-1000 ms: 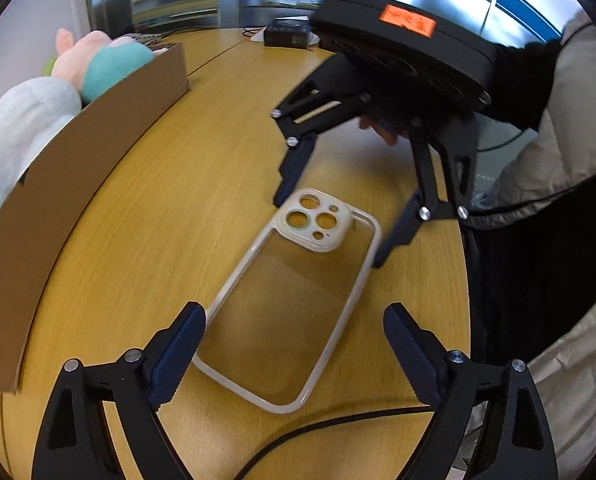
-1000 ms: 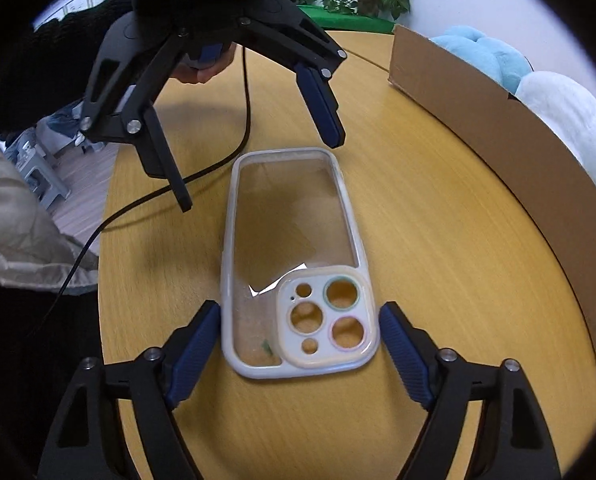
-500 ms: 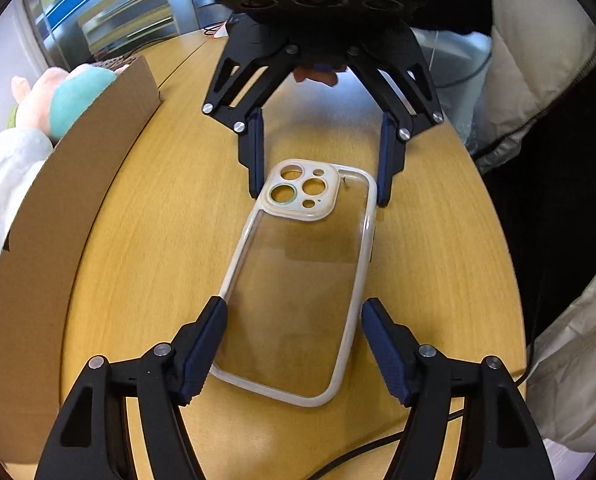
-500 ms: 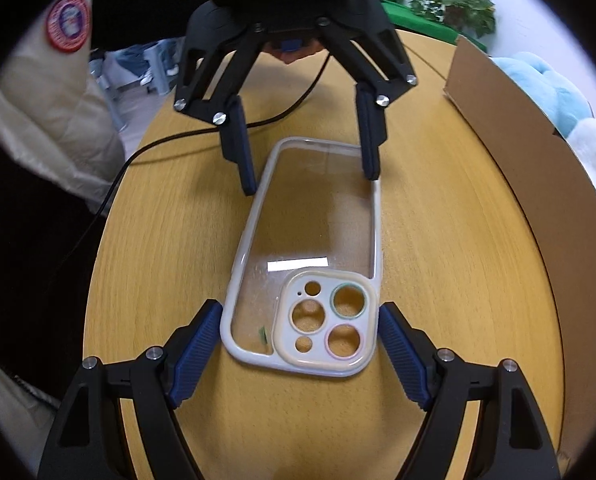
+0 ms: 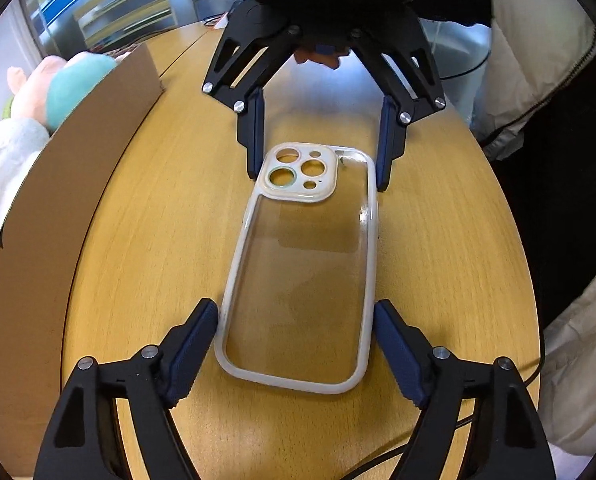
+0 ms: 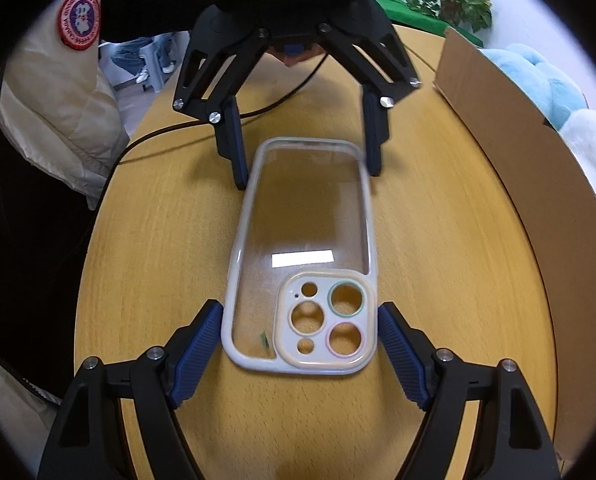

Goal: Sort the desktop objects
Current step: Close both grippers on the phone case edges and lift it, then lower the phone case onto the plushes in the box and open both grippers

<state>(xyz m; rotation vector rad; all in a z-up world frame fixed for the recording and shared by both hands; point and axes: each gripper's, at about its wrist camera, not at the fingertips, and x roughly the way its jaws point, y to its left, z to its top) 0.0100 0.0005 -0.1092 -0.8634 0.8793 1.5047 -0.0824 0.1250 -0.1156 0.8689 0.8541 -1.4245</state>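
A clear phone case point(image 5: 301, 264) with a cream rim and camera cut-outs lies flat on the wooden table point(image 5: 146, 240). My left gripper point(image 5: 296, 320) straddles its plain end, jaws close to both long sides, pads just touching or nearly so. My right gripper point(image 6: 299, 320) straddles the camera end of the case point(image 6: 303, 248) in the same way. Each gripper shows in the other's view: the right one point(image 5: 317, 160), the left one point(image 6: 303, 160). Both face each other along the case.
A cardboard box point(image 5: 70, 184) with plush toys point(image 5: 58, 92) stands along one side of the table, also in the right wrist view point(image 6: 537, 184). A black cable point(image 6: 170, 136) runs over the table edge. A person in a pale jacket point(image 6: 54, 112) stands close.
Both grippers have lined up along the case and narrowed around its two ends. The case turned to lie straight between them.
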